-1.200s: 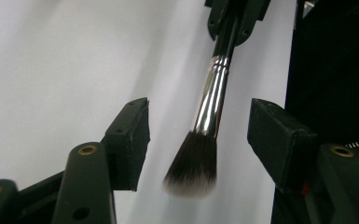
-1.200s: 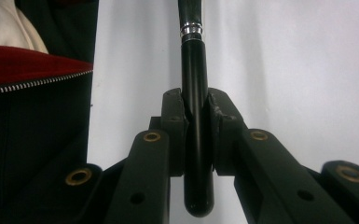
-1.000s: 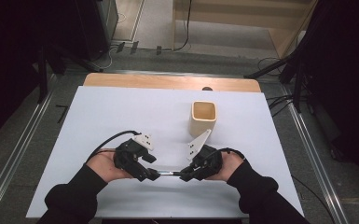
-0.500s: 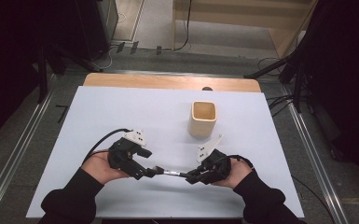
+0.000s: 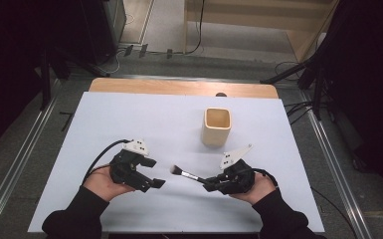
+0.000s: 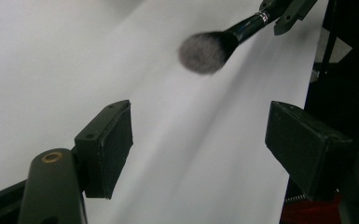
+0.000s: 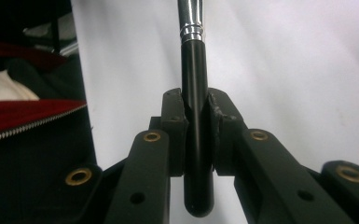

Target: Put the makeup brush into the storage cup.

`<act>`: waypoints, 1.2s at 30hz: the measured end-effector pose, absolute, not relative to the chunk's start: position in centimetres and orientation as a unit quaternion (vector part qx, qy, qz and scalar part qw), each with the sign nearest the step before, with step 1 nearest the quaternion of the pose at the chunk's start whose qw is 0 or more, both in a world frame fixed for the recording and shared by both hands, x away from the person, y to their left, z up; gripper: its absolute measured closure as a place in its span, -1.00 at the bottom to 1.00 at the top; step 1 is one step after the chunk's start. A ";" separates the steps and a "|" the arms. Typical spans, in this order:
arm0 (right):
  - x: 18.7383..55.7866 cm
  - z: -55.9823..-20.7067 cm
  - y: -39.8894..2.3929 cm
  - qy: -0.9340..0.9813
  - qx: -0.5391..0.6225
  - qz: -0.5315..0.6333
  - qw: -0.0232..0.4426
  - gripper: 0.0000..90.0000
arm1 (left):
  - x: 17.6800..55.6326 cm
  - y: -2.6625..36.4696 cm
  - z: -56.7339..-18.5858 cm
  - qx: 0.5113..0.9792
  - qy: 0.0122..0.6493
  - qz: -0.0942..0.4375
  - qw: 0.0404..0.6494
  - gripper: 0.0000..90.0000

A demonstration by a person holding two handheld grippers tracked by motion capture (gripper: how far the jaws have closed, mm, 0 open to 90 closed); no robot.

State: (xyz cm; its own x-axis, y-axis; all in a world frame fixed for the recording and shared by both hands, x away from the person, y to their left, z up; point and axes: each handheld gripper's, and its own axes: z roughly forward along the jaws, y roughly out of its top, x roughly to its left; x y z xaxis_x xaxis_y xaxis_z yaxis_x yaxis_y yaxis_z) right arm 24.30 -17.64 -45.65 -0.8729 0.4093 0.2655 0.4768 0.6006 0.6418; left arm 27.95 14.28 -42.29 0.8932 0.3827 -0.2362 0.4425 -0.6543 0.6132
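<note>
A black-handled makeup brush (image 5: 184,174) with a silver ferrule and dark bristles (image 6: 203,52) hangs just above the white table sheet (image 5: 129,119). My right gripper (image 5: 210,183) is shut on the brush handle (image 7: 196,70), with the bristles pointing left toward my left gripper (image 5: 155,173). The left gripper's jaws have just been opening. In the left gripper view the left gripper (image 6: 198,149) stands wide with nothing between its pads, a short gap away from the bristles.
A tan square cup (image 5: 217,125) stands upright behind the right hand, mouth up. A wooden strip (image 5: 179,87) runs along the table's far edge. Metal rails flank both sides. A red zipped garment (image 7: 23,114) sits near the table's front edge.
The left gripper's jaws spread and came off the brush's bristle end. The two hands drew apart, and the right one carried the brush off to the right.
</note>
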 end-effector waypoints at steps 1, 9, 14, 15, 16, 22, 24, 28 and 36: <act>24.3 -45.6 -17.7 -0.891 -0.251 -0.376 0.042 0.77 | 27.9 14.3 -42.3 0.907 0.232 -0.043 0.349 -0.47; 23.9 -45.6 -17.9 -0.868 -0.283 -0.407 0.027 0.77 | 27.6 14.0 -42.7 0.894 0.255 -0.052 0.364 -0.47; 23.8 -45.6 -17.8 -0.858 -0.296 -0.420 0.021 0.77 | 27.5 14.0 -42.7 0.882 0.271 -0.053 0.382 -0.46; 23.8 -45.5 -17.8 -0.854 -0.300 -0.425 0.020 0.76 | 27.5 13.9 -42.7 0.879 0.275 -0.055 0.385 -0.46; 23.7 -45.5 -17.8 -0.852 -0.302 -0.427 0.020 0.77 | 27.4 13.9 -42.7 0.875 0.280 -0.057 0.390 -0.46; 23.7 -45.5 -17.7 -0.839 -0.311 -0.446 0.013 0.77 | 27.3 13.4 -43.1 0.860 0.300 -0.067 0.407 -0.44; 23.7 -45.4 -17.8 -0.834 -0.316 -0.451 0.009 0.76 | 27.2 13.0 -43.3 0.858 0.300 -0.079 0.410 -0.39; 23.7 -45.4 -17.8 -0.824 -0.330 -0.461 0.005 0.76 | 27.1 12.8 -43.3 0.852 0.305 -0.082 0.418 -0.36; 23.6 -45.6 -17.3 -0.817 -0.332 -0.471 0.006 0.76 | 27.0 12.6 -43.1 0.834 0.319 -0.081 0.442 -0.34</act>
State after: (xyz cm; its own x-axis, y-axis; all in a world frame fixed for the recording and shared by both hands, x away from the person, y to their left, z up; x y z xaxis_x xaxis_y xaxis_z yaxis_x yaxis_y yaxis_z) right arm 23.61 -17.26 -45.63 -0.7792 0.5375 0.3222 0.5483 0.3356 0.7660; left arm 27.04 12.59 -43.06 0.7838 0.4599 -0.4173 0.6035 -0.4059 0.6863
